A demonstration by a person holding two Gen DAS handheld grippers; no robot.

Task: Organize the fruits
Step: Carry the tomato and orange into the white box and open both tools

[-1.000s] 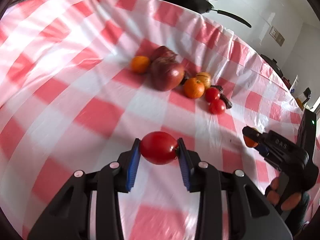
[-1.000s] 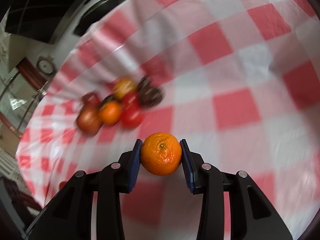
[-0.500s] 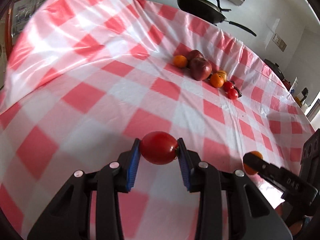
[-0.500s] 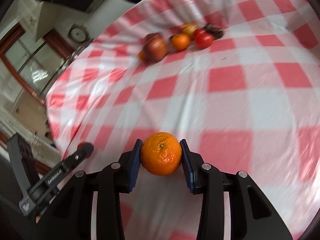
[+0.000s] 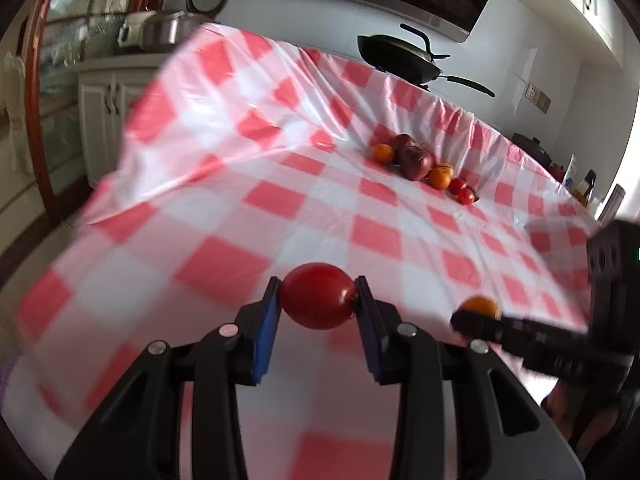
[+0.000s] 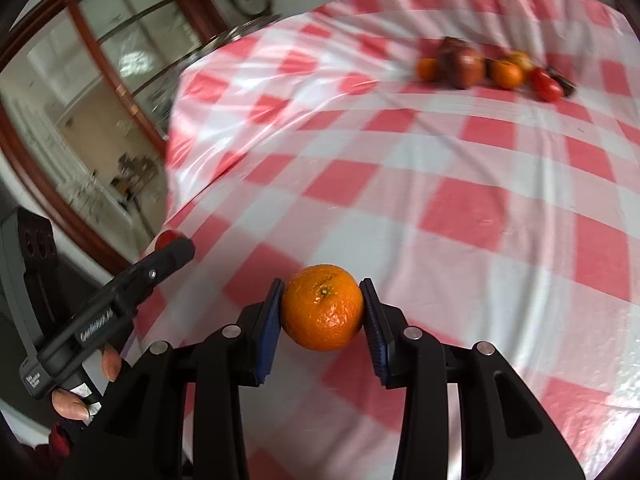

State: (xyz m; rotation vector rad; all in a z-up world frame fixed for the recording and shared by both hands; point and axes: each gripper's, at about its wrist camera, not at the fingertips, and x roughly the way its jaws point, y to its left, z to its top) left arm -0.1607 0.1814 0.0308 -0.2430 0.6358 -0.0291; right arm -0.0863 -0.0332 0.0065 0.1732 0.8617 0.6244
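Note:
My left gripper (image 5: 317,300) is shut on a red tomato (image 5: 318,295), held above the near part of the red-and-white checked tablecloth (image 5: 248,200). My right gripper (image 6: 322,307) is shut on an orange tangerine (image 6: 322,306). Each gripper shows in the other's view: the right one at the lower right (image 5: 480,314) with its tangerine (image 5: 481,305), the left one at the lower left (image 6: 168,246) with a bit of tomato (image 6: 166,237). A cluster of fruit (image 5: 424,164) lies far back on the cloth: tangerines, dark red apples, small tomatoes. In the right wrist view this cluster (image 6: 492,68) appears blurred.
A black pan (image 5: 400,58) sits on the counter beyond the table. A steel pot (image 5: 160,30) stands on a white cabinet at the left. The table's left edge (image 6: 172,184) drops off near a glass door. A hand (image 6: 76,396) grips the left tool.
Both grippers have pulled back from the fruit cluster toward the table's near left corner, each still gripping its fruit. The cluster now looks small and distant. The right view has rolled.

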